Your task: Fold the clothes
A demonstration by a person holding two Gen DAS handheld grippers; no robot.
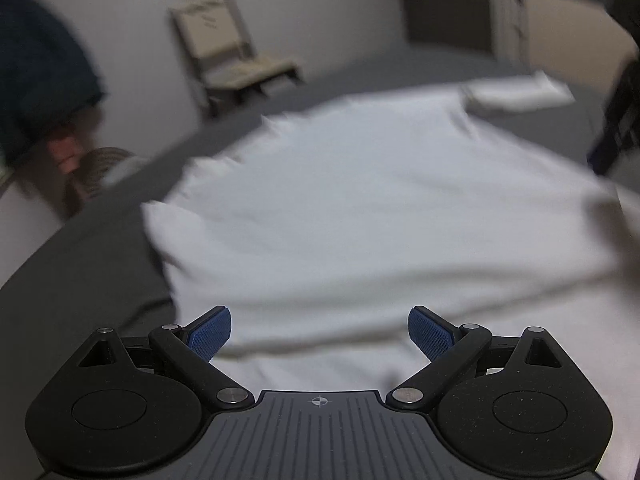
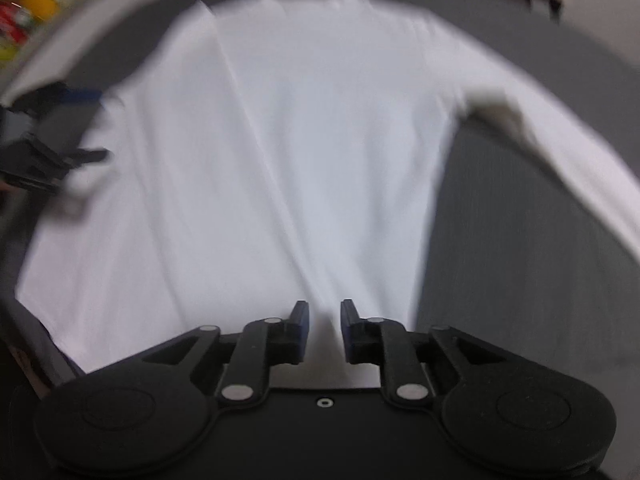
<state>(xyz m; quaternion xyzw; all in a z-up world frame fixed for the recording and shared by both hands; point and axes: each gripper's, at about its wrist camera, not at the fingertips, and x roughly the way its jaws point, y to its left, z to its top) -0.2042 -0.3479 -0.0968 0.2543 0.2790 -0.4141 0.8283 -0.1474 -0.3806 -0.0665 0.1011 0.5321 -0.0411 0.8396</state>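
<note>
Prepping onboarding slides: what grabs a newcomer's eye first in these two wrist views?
The white long-sleeved shirt dominates, spread across a dark grey surface and filling the middle of both views, one sleeve trailing to the right in the right wrist view. Next come the grippers: the left gripper gapes wide over the cloth, while the right gripper is nearly closed around a pinch of fabric. A beige folding chair stands behind, blurred.

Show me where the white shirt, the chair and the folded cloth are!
white shirt [image 2: 304, 128]: right wrist view, middle of its body.
chair [image 1: 218, 44]: left wrist view, on its backrest.
folded cloth [image 1: 520, 94]: left wrist view, on its top face.
</note>
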